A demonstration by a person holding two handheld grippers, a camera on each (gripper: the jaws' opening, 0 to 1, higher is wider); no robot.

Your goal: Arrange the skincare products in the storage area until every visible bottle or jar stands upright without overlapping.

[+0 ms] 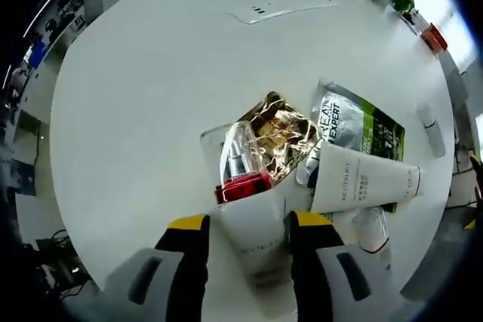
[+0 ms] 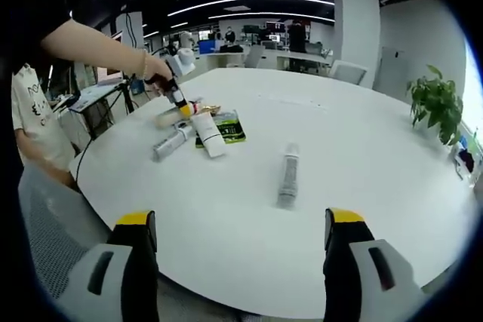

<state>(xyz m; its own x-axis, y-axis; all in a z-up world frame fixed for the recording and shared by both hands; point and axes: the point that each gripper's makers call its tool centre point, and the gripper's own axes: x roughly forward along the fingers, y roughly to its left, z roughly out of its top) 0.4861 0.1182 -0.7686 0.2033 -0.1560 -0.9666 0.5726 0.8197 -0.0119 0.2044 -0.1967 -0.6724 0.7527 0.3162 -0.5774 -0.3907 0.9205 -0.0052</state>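
Observation:
My left gripper [image 1: 249, 222] is shut on a white tube [image 1: 253, 250] with a red cap [image 1: 243, 186], one jaw on each side of its body. Past the cap lie a clear plastic piece [image 1: 241, 148] and a gold foil pouch [image 1: 285, 130]. A second white tube [image 1: 366, 182] lies flat across a silver-green sachet [image 1: 366, 130], with a small red-banded tube [image 1: 373, 231] beside it. In the right gripper view a hand holds the left gripper [image 2: 179, 103] with the white tube [image 2: 210, 137] over this pile. My right gripper [image 2: 241, 220] is open and holds nothing. A grey bottle [image 2: 287, 175] lies on its side ahead of it.
The round white table [image 2: 362, 148] has a near edge just past my right jaws. A small white bottle [image 1: 430, 127] lies apart near the rim. A potted plant [image 2: 436, 103] stands at the far right edge. A person's arm [image 2: 90, 47] reaches in from the left.

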